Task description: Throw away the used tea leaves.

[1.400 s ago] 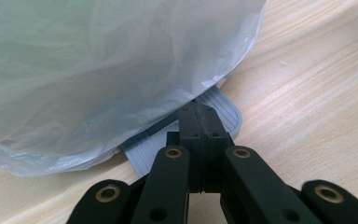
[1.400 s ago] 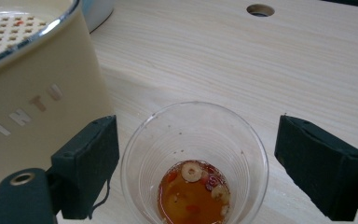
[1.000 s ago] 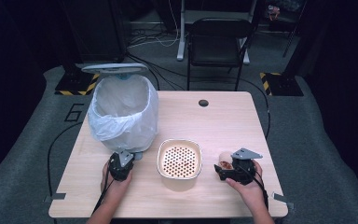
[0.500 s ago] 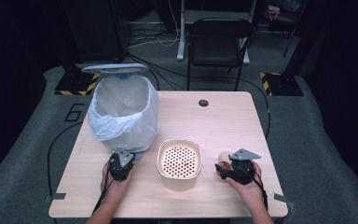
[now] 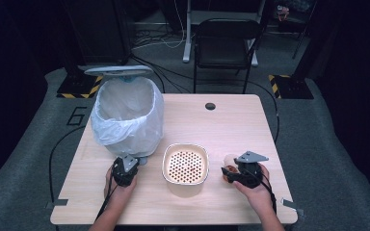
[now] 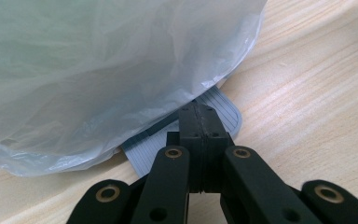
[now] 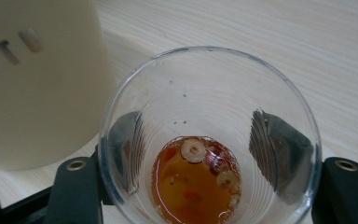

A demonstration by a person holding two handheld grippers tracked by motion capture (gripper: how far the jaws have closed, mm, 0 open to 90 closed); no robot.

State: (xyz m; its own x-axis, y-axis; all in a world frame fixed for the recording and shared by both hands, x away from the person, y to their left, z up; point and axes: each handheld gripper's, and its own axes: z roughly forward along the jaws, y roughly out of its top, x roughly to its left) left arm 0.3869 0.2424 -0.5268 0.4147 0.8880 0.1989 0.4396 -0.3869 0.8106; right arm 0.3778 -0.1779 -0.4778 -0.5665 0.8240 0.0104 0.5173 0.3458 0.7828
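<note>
A clear plastic cup (image 7: 205, 93) holds a little amber liquid with fruit slices (image 7: 193, 182). My right gripper (image 7: 205, 149) has just been closing its jaws on it. Both pads (image 7: 279, 154) show through the cup wall, pressed against its sides. In the high view that cup (image 5: 228, 162) stands at the right gripper (image 5: 231, 174), just right of a cream strainer bowl (image 5: 185, 163). The left gripper (image 6: 199, 116) is shut with nothing between its jaws. Its tips rest at the grey ribbed foot (image 6: 223, 109) of the bag-lined bin (image 5: 125, 115).
The wooden table (image 5: 231, 125) has a cable hole (image 5: 210, 106) at the back. The bin's white bag (image 6: 98, 70) bulges over the left gripper. The cream bowl's wall (image 7: 32, 84) stands close to the cup's left. A black chair (image 5: 226, 43) stands behind the table.
The right gripper's jaws have drawn in around the cup. Both hands have stayed where they were, and the left gripper is unchanged.
</note>
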